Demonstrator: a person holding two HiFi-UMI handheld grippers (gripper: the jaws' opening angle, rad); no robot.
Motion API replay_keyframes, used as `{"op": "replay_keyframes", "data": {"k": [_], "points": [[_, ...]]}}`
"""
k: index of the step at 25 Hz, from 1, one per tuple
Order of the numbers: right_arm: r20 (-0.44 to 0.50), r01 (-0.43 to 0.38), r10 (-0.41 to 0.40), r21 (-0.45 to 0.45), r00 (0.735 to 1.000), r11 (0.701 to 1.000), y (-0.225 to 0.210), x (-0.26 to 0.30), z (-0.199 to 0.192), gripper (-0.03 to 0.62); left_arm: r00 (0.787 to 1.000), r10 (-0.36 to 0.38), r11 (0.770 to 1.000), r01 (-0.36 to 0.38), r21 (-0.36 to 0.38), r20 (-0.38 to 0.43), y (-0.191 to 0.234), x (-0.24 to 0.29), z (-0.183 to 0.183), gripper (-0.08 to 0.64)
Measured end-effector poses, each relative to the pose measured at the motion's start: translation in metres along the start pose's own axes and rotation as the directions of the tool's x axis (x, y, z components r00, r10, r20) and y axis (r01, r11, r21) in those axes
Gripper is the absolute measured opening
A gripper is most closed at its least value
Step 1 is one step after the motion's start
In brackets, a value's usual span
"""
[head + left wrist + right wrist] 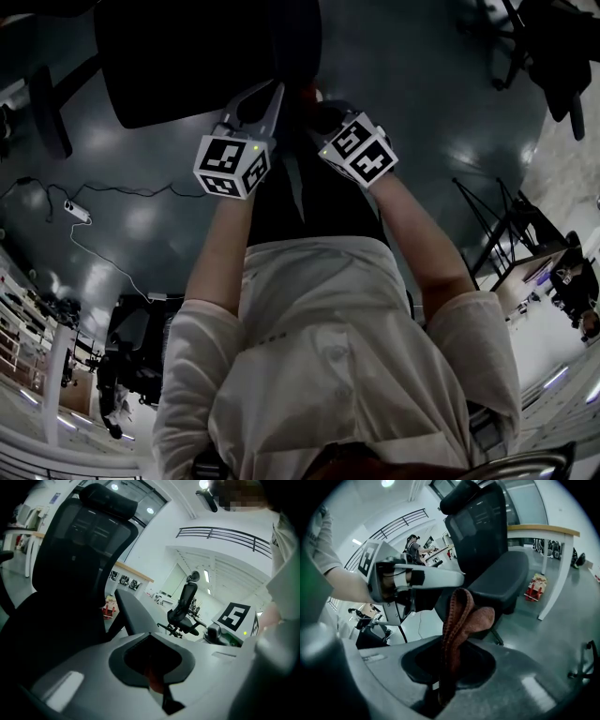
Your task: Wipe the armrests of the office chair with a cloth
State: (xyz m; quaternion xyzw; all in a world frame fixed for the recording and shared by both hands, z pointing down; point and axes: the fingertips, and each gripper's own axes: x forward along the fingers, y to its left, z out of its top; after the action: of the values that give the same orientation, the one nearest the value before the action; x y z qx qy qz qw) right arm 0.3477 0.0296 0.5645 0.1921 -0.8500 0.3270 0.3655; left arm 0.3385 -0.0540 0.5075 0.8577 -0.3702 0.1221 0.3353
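The black office chair [187, 56] stands on the floor just ahead of me; it fills the left of the left gripper view [70, 573] and the middle of the right gripper view [487, 550]. A grey armrest [133, 613] juts out beside its back. My right gripper [445, 681] is shut on a reddish-brown cloth [459, 616], which stands up folded from the jaws. In the head view the cloth [309, 94] shows between both grippers' tips. My left gripper [267, 94] looks shut; its tip [454, 579] hovers just above the cloth. A small red sliver sits at its seam [152, 677].
A second office chair [185, 606] stands further off. More chairs sit at the top right [553, 47] and lower left [136, 361]. A cable with a power strip [77, 214] lies on the floor. A desk [543, 529] with a red item [536, 585] under it stands behind the chair.
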Motion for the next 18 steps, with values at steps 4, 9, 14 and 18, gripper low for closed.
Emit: {"op": "replay_keyframes", "data": {"k": [4,9,14,18], "points": [[0.005,-0.04,0.04,-0.06,0.999,0.997,0.038,0.018,0.021,0.051,1.0,0.005,1.0,-0.005,0.024,-0.005,0.012,-0.031,0.002,0.015],[0.054,0.028,-0.027,-0.016,0.998,0.999,0.021,0.028,0.047,0.051,1.0,0.013,0.999,-0.012,0.034,-0.018,0.033,-0.051,-0.001,0.015],[0.078,0.101,-0.111,0.12,0.991,0.988,-0.018,0.011,0.043,0.051,0.999,-0.011,0.999,0.012,0.031,-0.031,0.033,-0.053,-0.005,0.015],[0.1,0.137,-0.159,0.201,0.982,0.97,-0.048,-0.011,0.034,0.054,0.999,-0.031,0.999,0.032,0.028,-0.044,0.028,-0.048,-0.006,0.015]]}}
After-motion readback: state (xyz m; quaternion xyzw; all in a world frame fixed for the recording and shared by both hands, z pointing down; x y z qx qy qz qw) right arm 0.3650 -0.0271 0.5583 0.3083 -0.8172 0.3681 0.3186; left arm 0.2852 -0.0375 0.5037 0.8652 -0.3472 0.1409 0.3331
